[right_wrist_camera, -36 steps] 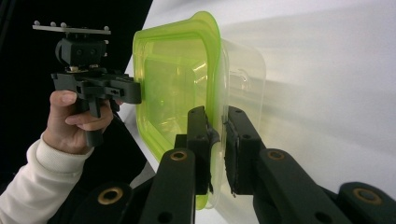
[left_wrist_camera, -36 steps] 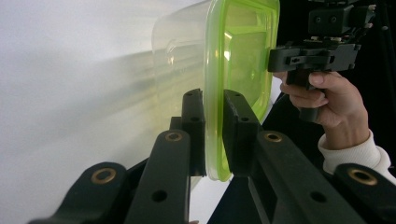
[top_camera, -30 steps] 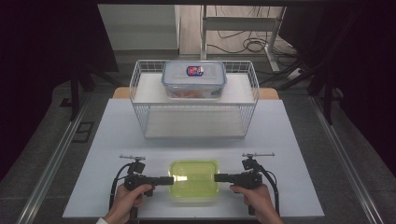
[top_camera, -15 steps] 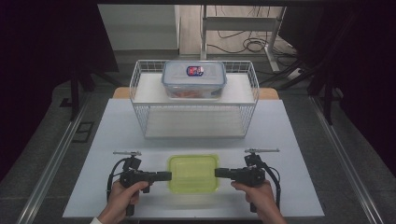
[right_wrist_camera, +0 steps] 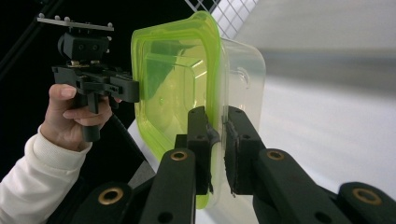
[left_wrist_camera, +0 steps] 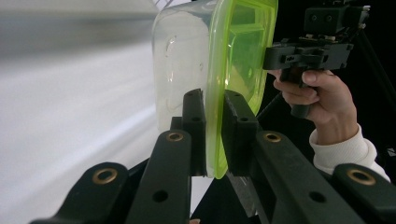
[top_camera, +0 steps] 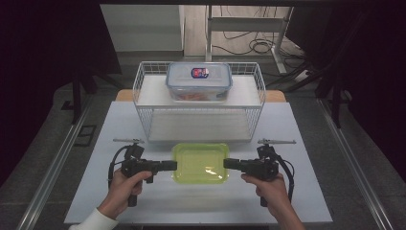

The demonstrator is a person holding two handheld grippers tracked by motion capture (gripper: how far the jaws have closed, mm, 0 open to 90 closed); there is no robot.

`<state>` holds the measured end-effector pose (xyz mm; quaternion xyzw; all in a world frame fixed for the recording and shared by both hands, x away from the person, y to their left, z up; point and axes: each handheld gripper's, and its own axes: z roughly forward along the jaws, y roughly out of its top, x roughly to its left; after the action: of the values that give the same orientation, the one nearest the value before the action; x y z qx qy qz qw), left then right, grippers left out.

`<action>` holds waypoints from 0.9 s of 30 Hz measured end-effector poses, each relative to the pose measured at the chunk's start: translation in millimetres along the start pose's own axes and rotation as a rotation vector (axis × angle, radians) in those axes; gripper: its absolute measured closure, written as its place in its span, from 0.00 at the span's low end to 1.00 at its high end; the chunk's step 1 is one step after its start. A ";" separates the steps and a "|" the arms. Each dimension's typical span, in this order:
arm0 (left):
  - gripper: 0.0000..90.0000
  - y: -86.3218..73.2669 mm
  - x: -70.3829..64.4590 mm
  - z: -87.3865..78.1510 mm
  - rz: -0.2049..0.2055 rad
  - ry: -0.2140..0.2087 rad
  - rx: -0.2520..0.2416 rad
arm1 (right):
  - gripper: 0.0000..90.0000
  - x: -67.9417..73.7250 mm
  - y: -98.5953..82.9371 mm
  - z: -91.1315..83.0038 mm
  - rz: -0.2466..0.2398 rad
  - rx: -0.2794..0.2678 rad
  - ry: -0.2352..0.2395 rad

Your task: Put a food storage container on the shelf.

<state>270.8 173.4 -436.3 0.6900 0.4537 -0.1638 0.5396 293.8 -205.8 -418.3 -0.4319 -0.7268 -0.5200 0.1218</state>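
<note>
Now clear box (top_camera: 200,163) with lime-green lid, both tongs clamped on its rim

Both grippers are built all in black: the left gripper (left_wrist_camera: 212,135) and right gripper (right_wrist_camera: 215,149) each get two blocky jaw pads carried on flat link arms, pinned with brass-coloured rivets. Pistol-style handles are fitted underneath, and a thin grey plate on short posts is mounted on top. A black cable (top_camera: 289,173) is looped off each one. White cuffed sleeves (right_wrist_camera: 32,186) are worn.
</note>
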 end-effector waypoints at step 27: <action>0.90 69.9 -41.2 -28.5 0.141 0.004 -0.070 | 0.90 34.2 70.8 -20.5 -0.146 -0.102 0.007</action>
<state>297.4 179.9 -354.8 0.7013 0.4105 -0.1083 0.5727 321.3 -200.2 -342.0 -0.3816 -0.7284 -0.5655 0.0637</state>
